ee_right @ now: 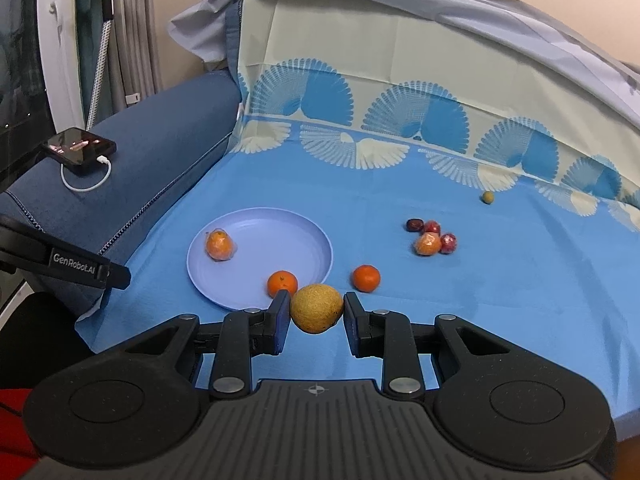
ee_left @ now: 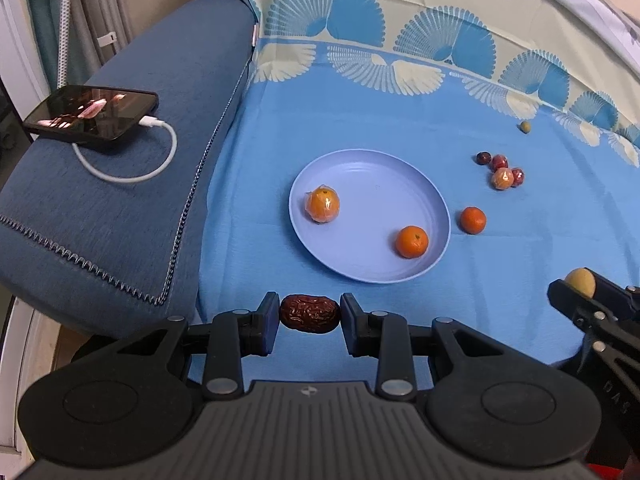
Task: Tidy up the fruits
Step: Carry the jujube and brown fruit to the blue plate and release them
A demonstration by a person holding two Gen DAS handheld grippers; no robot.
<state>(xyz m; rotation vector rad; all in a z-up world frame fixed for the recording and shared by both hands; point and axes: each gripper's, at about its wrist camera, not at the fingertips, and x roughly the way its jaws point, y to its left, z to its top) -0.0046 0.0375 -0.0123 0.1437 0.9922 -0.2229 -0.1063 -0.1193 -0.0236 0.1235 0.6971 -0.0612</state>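
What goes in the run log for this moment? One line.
left gripper: shut on date | right gripper: shut on yellow fruit | plate: two oranges

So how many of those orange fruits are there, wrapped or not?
4. On the plate: a wrapped orange and a bare orange. On the cloth: a bare orange beside the plate and a wrapped orange among the red fruits. None seems hidden.

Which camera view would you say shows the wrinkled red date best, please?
The left wrist view: the red date sits centred and close between the left claw pads, its wrinkles sharp. The right wrist view shows only that claw's side at its left edge; the date itself is not visible.
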